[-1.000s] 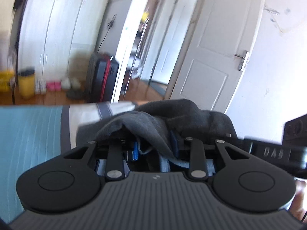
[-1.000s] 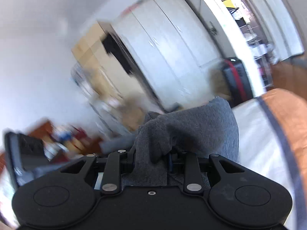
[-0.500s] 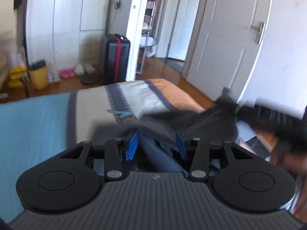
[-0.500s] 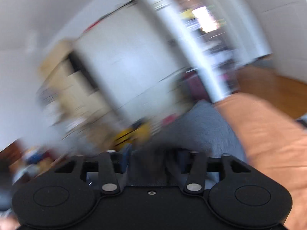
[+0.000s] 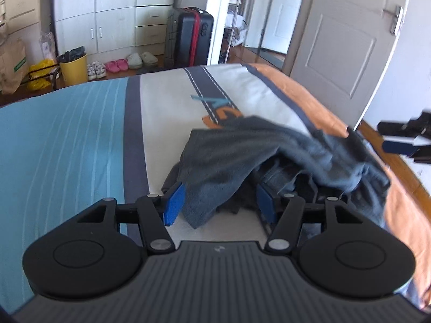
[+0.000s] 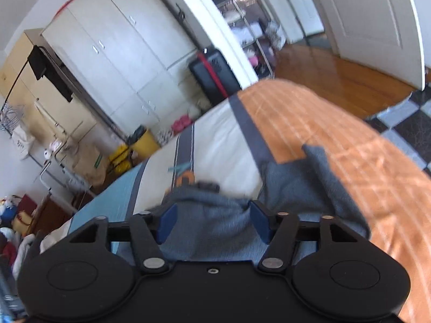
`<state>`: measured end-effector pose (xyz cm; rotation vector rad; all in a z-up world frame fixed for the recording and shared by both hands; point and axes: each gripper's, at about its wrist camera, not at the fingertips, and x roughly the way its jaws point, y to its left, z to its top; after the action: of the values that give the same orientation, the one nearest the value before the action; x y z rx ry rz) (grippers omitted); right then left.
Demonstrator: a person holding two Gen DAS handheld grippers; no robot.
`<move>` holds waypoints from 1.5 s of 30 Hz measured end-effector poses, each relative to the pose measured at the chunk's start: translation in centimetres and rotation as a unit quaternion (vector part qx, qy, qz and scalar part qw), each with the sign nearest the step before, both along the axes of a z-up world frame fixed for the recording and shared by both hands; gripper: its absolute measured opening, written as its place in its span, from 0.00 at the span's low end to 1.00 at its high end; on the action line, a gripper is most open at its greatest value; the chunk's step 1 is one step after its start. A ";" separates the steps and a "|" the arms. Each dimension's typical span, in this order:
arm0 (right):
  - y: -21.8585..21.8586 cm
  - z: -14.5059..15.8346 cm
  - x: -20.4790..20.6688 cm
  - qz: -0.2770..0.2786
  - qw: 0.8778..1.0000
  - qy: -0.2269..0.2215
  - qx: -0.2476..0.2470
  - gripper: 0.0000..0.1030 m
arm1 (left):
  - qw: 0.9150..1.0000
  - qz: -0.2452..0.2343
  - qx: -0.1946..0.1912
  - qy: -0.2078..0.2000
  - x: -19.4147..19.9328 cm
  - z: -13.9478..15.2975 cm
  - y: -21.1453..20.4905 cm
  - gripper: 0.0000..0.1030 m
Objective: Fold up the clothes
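Both claws – L [image 5: 219, 202] & R [image 6: 212, 223] – tilted down, opening.

The left gripper [image 5: 219, 202] was opening, its blue pads [image 5: 173, 202] flanking a grey garment [image 5: 242, 158] crumpled on the striped bed [image 5: 80, 140].

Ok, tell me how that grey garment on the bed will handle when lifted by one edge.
The grey garment is probably floppy: it lies crumpled in soft folds. It would likely sag and trail. Its knit looks thick, so perhaps fairly heavy.
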<state>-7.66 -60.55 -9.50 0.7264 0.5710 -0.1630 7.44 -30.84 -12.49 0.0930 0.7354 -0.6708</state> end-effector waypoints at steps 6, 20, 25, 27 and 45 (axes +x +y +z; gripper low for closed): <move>-0.1 -2.2 0.1 -0.021 0.995 0.037 0.095 0.73 | 1.000 -0.014 0.011 -0.005 1.9 -1.7 -0.6 0.58; 1.5 -5.1 3.8 0.007 0.983 0.167 0.074 0.73 | 0.999 -0.020 0.040 -0.005 2.6 -2.7 0.4 0.59; 0.5 -4.8 3.3 -0.029 0.990 0.102 0.096 0.75 | 0.999 0.017 0.030 -0.001 5.1 -2.4 0.3 0.56; 0.0 -5.1 3.0 -0.044 0.990 0.067 0.117 0.74 | 1.000 0.005 0.015 0.015 5.9 -2.5 0.2 0.41; 3.3 0.0 3.5 0.056 0.998 -0.015 -0.040 0.55 | 0.996 0.056 -0.070 -0.009 6.5 3.4 0.5 0.07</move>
<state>-4.11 -57.25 -9.54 0.6170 0.5718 -0.0704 13.91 -30.36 -9.13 -0.0699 0.6692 -0.6119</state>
